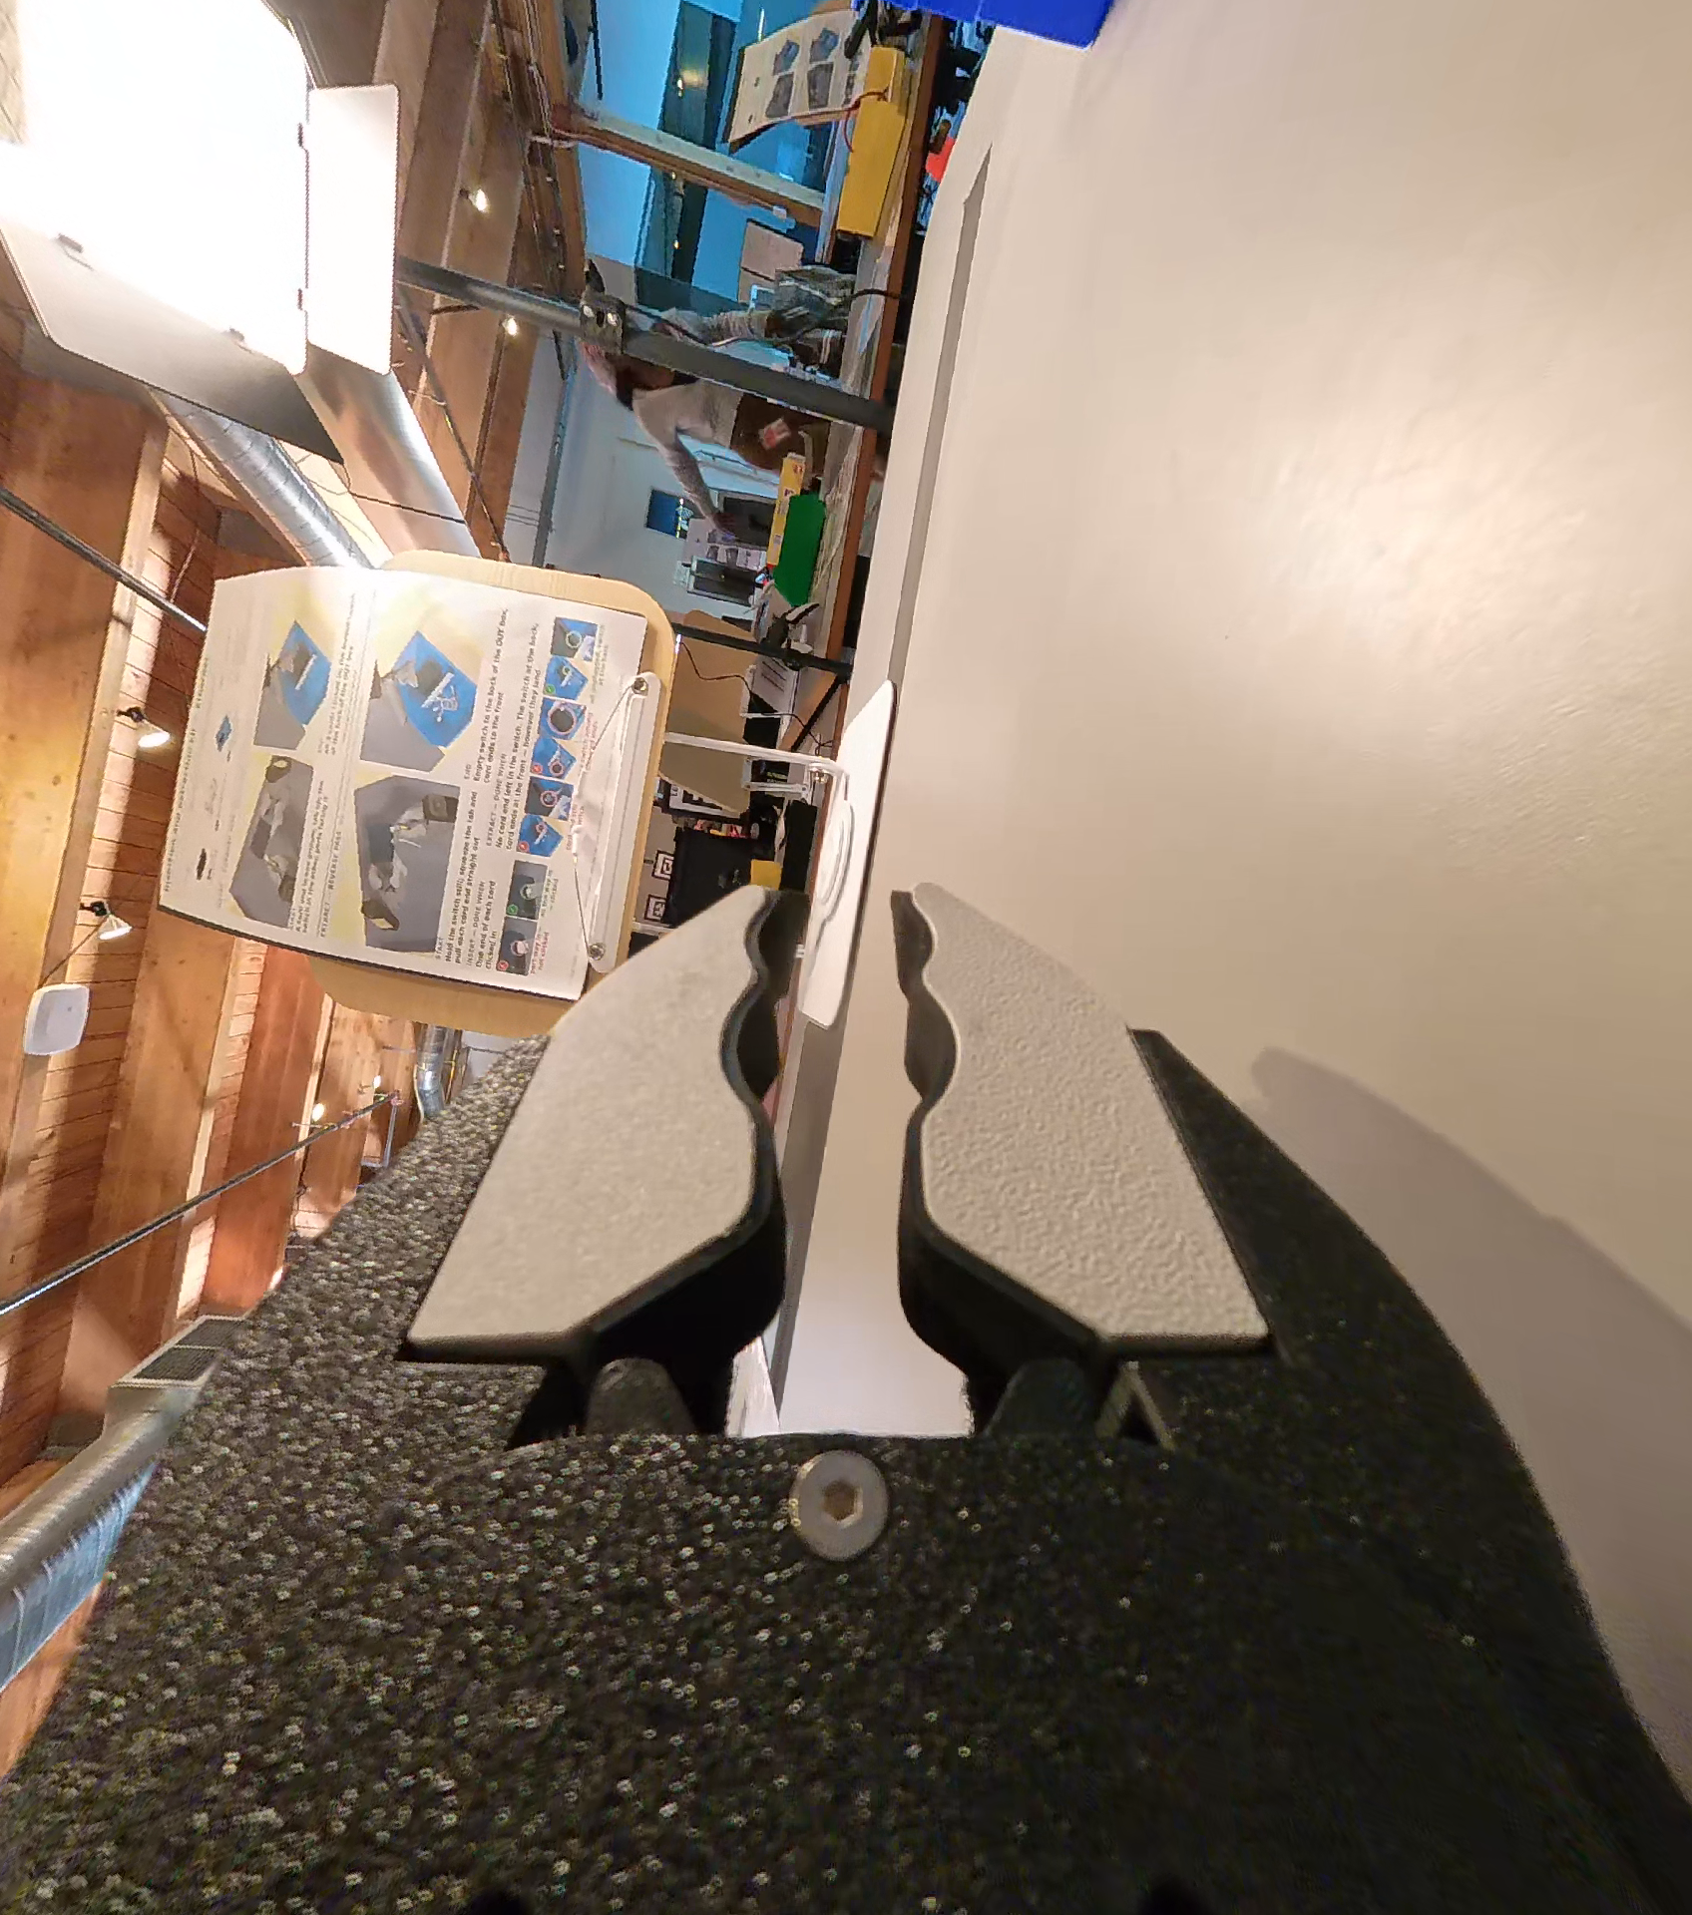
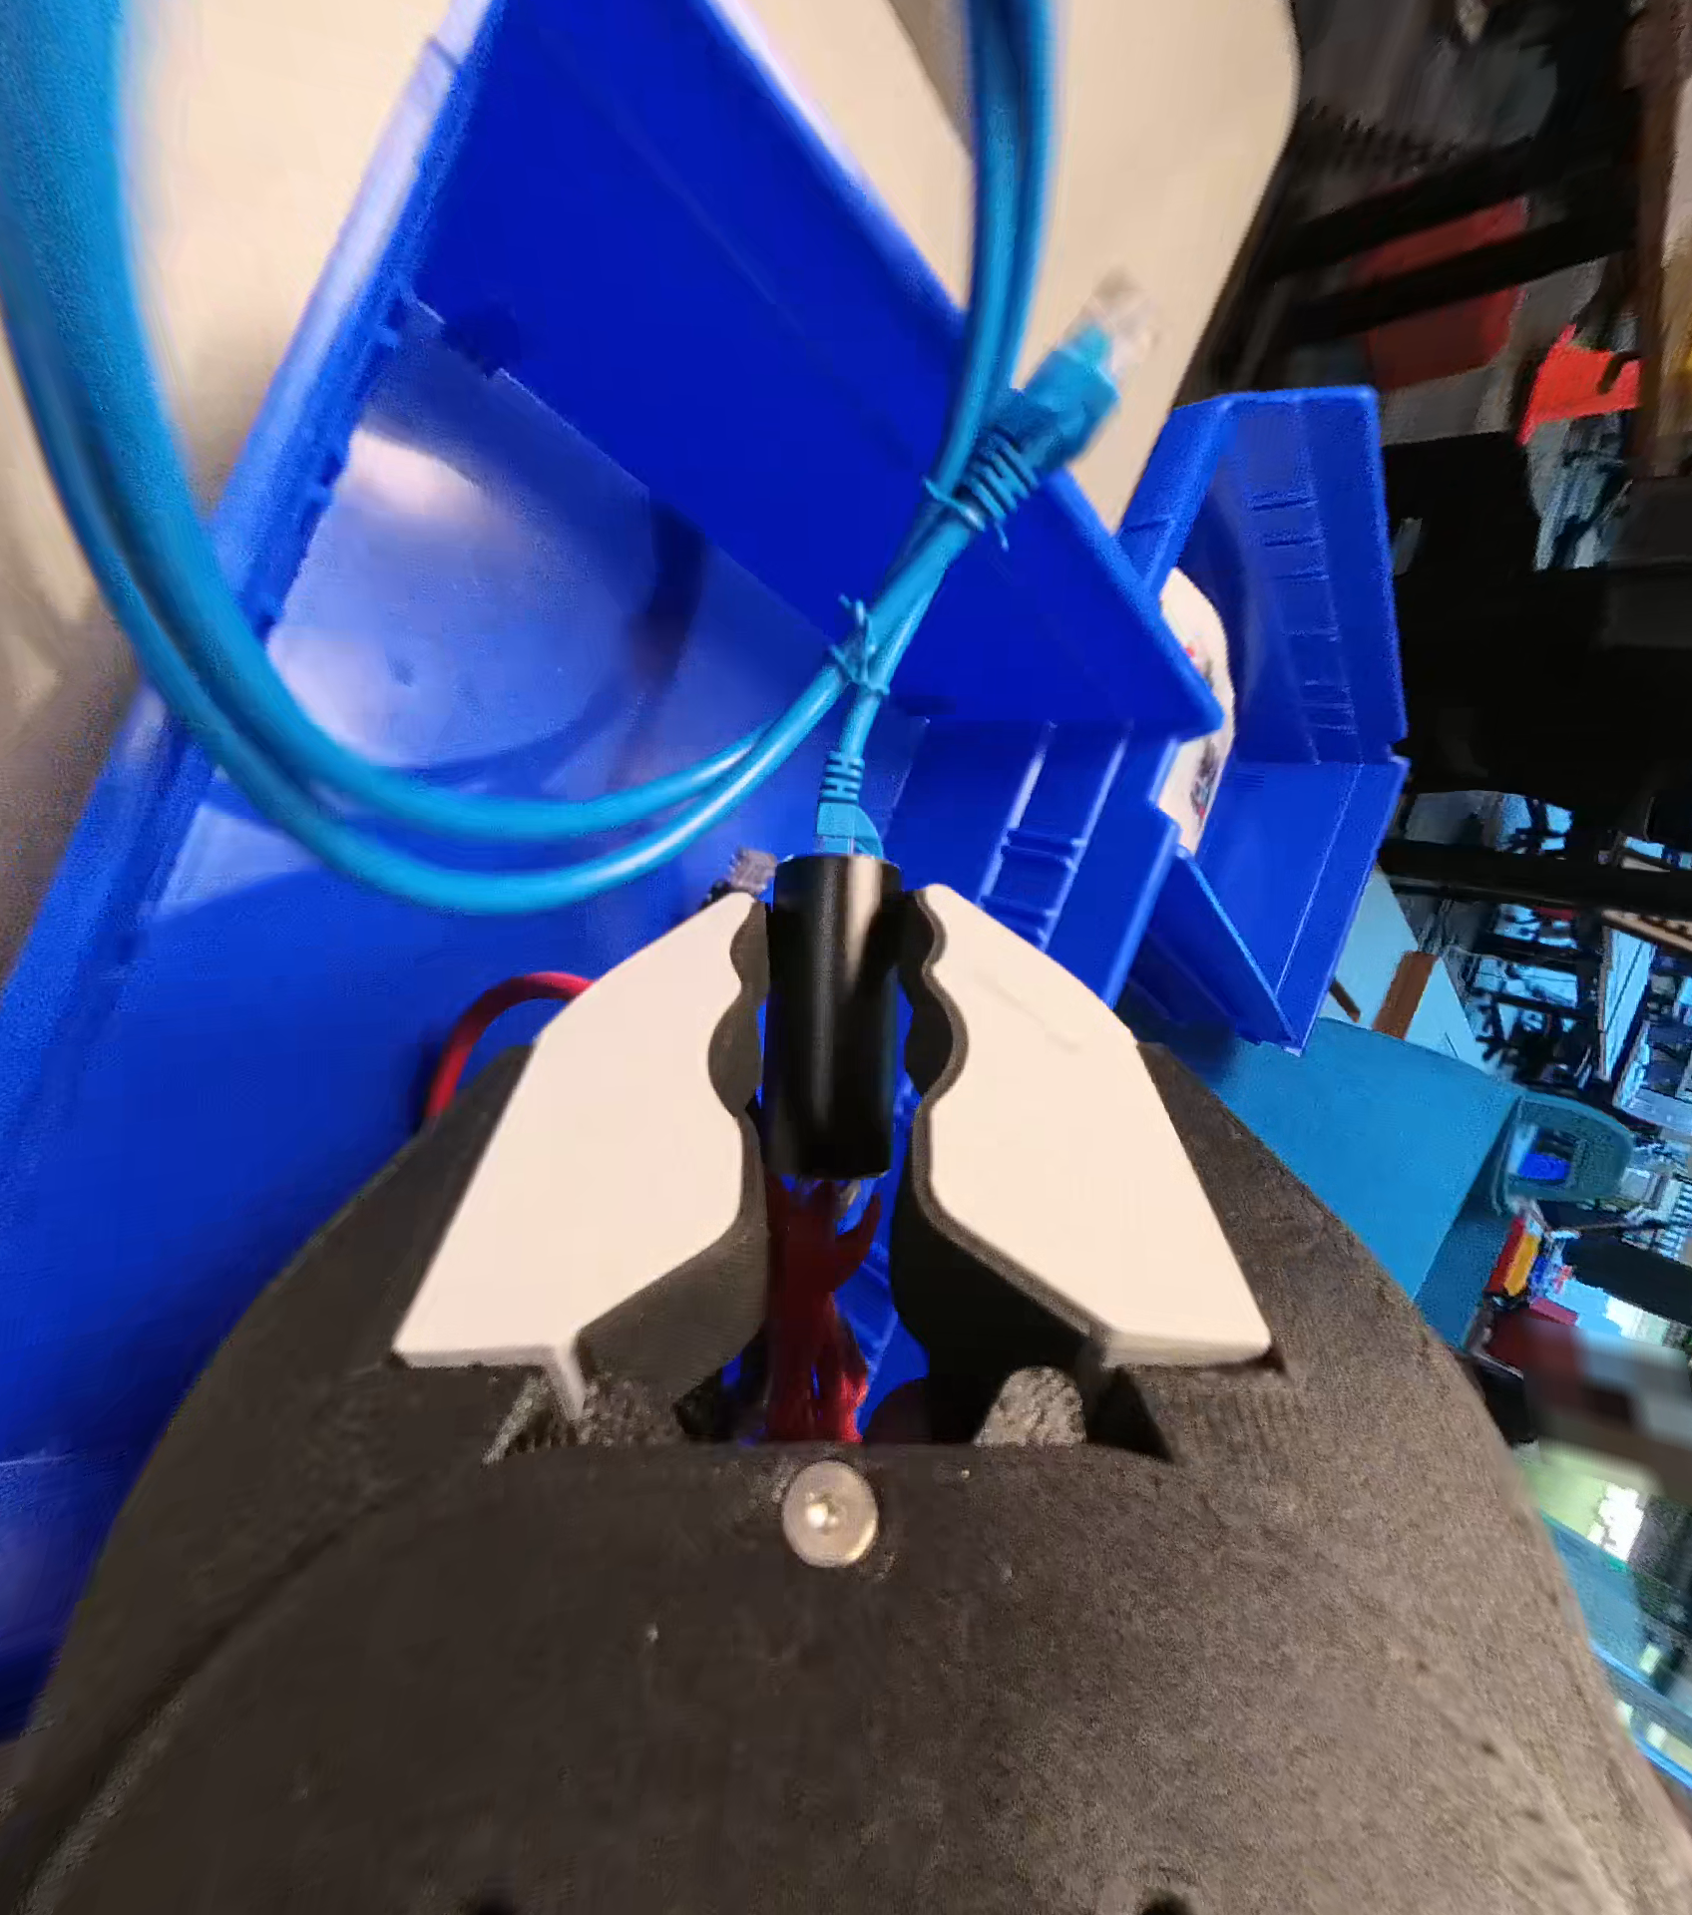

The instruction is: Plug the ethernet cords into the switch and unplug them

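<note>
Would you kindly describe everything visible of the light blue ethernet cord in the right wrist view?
The light blue ethernet cord is a thin, glossy, rubbery-looking cable curled in a big loop, bound by two thin twist ties. One end, with a ribbed boot, enters the black switch gripped in the right tool. The other end hangs free in the air, showing a clear plastic plug. It hangs before the blue bins, partly motion-blurred.

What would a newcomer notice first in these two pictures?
In the right wrist view, the right gripper clamps a small black switch, with a looping blue ethernet cord plugged into its far end, above blue bins. In the left wrist view, the left gripper is open and empty beside a white table.
</note>
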The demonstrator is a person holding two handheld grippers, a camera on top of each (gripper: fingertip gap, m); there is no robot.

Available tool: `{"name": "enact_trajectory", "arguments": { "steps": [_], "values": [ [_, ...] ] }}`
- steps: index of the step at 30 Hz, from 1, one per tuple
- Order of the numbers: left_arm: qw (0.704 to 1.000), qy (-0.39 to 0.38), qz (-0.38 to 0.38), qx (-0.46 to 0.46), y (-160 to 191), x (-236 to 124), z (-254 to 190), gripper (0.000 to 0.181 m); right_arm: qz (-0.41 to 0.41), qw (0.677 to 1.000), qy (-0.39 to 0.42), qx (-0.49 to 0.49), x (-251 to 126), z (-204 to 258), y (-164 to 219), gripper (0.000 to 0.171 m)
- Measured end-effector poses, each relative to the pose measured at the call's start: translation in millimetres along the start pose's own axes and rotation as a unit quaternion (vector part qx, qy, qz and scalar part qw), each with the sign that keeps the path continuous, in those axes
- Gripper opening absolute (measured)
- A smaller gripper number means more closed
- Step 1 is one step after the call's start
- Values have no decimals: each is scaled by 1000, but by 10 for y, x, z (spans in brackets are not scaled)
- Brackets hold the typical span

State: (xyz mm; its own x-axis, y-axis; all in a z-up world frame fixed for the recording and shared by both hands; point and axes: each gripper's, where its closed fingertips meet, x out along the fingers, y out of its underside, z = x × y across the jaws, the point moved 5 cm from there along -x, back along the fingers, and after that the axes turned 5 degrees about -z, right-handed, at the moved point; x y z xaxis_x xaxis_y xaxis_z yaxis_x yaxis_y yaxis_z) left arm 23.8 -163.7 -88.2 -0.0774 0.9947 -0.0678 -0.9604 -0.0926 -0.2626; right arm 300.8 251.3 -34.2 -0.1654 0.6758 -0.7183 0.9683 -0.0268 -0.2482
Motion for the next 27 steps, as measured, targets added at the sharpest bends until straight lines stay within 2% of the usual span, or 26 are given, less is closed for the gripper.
{"name": "enact_trajectory", "arguments": {
  "steps": [3,7,9,10,16,21,24,27],
  "values": [
    [1000,-1,-1,-4,10,-7,14,20,24,1000,-3,-17,151,37,-56,25],
    [1000,-3,0,-7,33,-17,32,20,-13,1000,-24,9,75,13,-68,31],
    [1000,-2,1,-12,40,-16,35,20,-69,997,-16,41,-101,-78,-80,34],
    [1000,-1,1,-14,42,-13,33,20,-97,994,-12,56,-215,-125,-79,42],
    [999,6,2,-35,36,0,14,20,-255,959,23,118,-1002,-207,69,47],
    [996,-10,12,-93,44,-110,150,23,-407,898,2,165,-1451,317,383,42],
    [984,-33,29,-172,87,-278,281,31,-459,867,-15,196,-1483,741,656,40],
    [957,-95,19,-273,147,-588,444,35,-498,839,-22,217,-1462,1101,879,40]
  ]
}}
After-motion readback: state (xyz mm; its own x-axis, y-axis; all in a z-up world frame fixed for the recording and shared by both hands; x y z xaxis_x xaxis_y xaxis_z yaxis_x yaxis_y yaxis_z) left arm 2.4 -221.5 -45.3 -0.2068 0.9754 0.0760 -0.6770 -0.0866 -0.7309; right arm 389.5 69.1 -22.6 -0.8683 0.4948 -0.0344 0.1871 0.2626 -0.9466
